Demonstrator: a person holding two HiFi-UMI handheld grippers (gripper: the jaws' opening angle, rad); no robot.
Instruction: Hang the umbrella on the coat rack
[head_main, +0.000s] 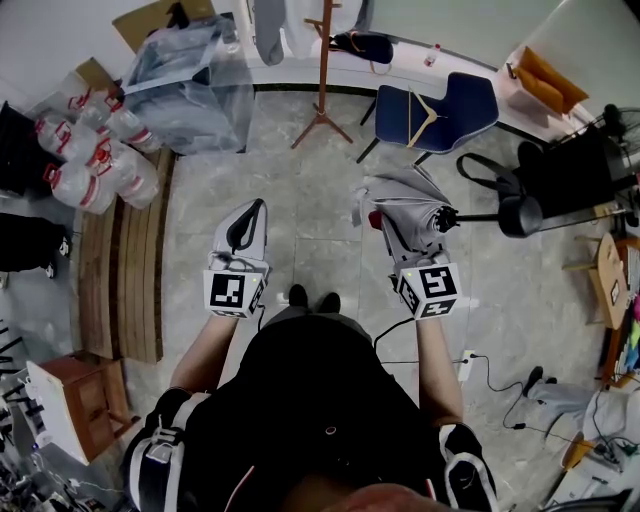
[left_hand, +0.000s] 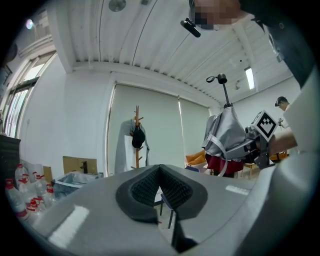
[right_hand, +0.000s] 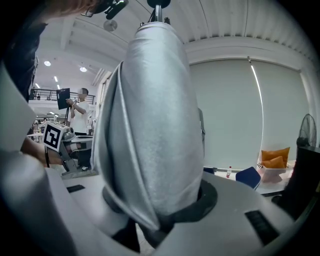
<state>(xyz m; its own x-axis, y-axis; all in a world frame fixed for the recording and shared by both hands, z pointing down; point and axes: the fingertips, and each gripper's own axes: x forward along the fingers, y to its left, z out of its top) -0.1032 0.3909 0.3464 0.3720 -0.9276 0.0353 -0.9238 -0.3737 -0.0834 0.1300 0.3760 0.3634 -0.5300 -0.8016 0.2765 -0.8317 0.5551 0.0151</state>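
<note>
A folded grey umbrella (head_main: 405, 205) with a red band stands upright, and my right gripper (head_main: 400, 245) is shut on its canopy. In the right gripper view the umbrella (right_hand: 155, 125) fills the middle, pressed between the jaws of the right gripper (right_hand: 165, 210). Its black shaft and handle (left_hand: 221, 80) point up in the left gripper view. My left gripper (head_main: 248, 218) hangs level beside it, shut and holding nothing; its pads (left_hand: 150, 187) meet at the tip. The wooden coat rack (head_main: 323, 70) stands ahead across the floor, with clothes and a dark cap (left_hand: 137, 137) on it.
A blue chair (head_main: 435, 110) with a hanger sits right of the rack. Several water bottles (head_main: 95, 150) and a plastic-wrapped box (head_main: 190, 80) lie at the left, beside a wooden bench (head_main: 125, 270). A black stand (head_main: 520, 215) and cables (head_main: 500, 390) are at the right. Another person (right_hand: 77, 107) stands in the background.
</note>
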